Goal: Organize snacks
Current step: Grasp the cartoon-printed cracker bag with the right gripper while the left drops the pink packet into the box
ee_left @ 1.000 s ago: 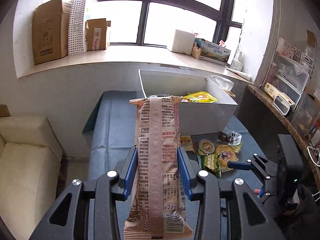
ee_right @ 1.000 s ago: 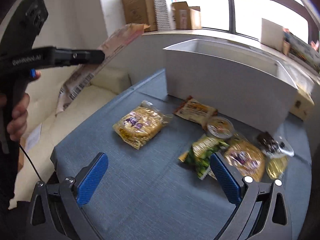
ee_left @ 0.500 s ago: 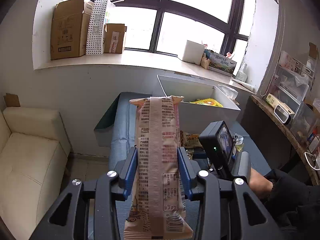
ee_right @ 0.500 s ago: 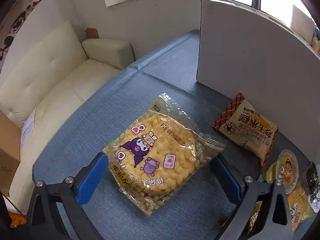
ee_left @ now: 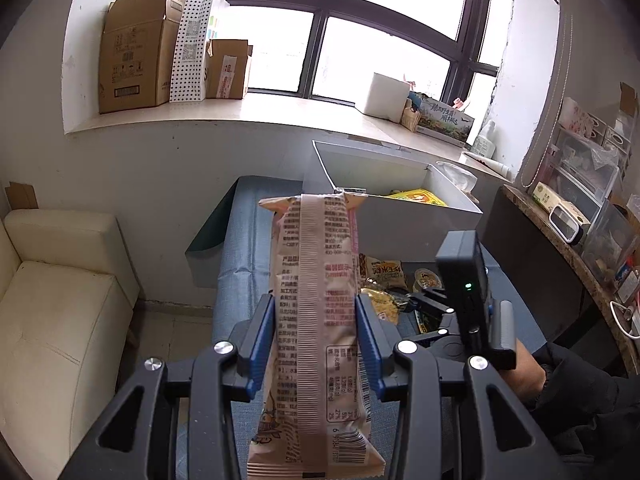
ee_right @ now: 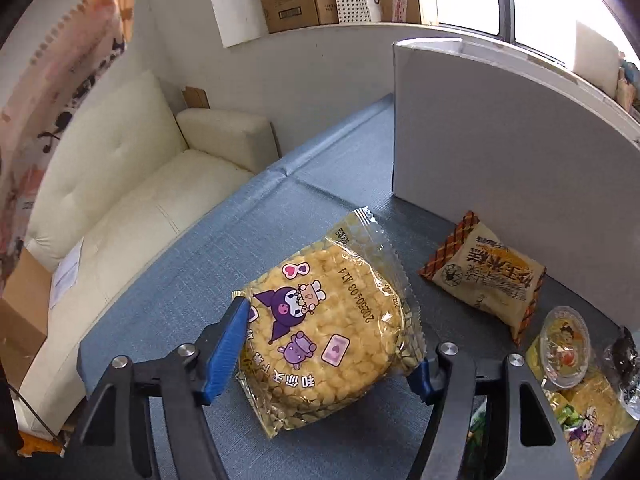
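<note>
My left gripper (ee_left: 316,320) is shut on a long pink snack packet (ee_left: 316,248), held lengthwise above the blue table, short of the white box (ee_left: 400,216). The same packet shows at the upper left of the right wrist view (ee_right: 60,92). My right gripper (ee_right: 330,344) is low over a round yellow corn-puff packet (ee_right: 332,320) lying flat on the table. Its jaws are closing, with the packet between them. The left pad (ee_right: 230,344) reaches the wrapper's edge; the right pad is partly hidden under the wrapper.
The white box wall (ee_right: 500,140) stands behind the loose snacks: a brown-checked rice-cake packet (ee_right: 488,276), a jelly cup (ee_right: 564,344) and more packets at the right edge. A cream sofa (ee_right: 120,184) lies left of the table. A person's sleeve (ee_left: 580,392) is at lower right.
My right gripper has dropped toward the yellow packet and its jaws have narrowed around it. My left gripper, still holding the pink packet, has drawn back from the box.
</note>
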Demonstrator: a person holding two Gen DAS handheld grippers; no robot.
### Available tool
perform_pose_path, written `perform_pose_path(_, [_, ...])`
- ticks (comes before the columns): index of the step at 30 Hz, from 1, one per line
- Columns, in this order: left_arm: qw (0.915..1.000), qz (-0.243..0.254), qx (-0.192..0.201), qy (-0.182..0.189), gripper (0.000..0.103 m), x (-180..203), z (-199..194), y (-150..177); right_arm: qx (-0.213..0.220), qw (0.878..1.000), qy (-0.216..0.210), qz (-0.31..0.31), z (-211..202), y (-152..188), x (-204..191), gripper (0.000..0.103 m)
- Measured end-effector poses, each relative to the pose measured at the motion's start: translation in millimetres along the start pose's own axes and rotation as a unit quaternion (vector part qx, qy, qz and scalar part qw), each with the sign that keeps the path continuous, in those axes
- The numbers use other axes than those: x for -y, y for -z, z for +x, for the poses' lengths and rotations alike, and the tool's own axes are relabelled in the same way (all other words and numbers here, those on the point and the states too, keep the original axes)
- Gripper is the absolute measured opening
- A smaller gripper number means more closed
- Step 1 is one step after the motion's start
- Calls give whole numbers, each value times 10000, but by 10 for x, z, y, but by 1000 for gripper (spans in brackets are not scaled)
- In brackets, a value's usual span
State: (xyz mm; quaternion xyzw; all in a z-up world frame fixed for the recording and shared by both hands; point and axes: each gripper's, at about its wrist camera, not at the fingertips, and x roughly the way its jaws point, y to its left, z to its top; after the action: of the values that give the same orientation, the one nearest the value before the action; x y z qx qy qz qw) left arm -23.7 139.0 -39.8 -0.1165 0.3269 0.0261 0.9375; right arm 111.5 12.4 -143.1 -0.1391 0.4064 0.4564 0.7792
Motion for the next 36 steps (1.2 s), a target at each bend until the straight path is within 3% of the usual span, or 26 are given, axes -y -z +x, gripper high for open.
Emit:
perform_pose_path(7, [9995,255,3,183,44,258,65,-113,817,9957,125,426,-983,139,253,73])
perform_pose_path(12, [9977,530,77,421,44,620,179,-320,1126,9888,575,792,-1625,376,586,73])
perform_pose_path(19, [9940,828,130,701,44,1149,496,-735,1349,9787,894,1260,-2141,590,1026,73])
perform_pose_path(23, [9938,874,143,667,44,1331,725,-1024,1428,9758,904,1385,-2221,515,1182,73])
perform_pose_path(30, [9974,630,245,255,44,1256,1261,-1716,1681,9721,781,1438,-2118,-262,1587,73])
perform_pose_path(36, [9989,415,25,-234,44,986,1916,-2036,1447,9752,943,1387,-1721,-1022,1913,73])
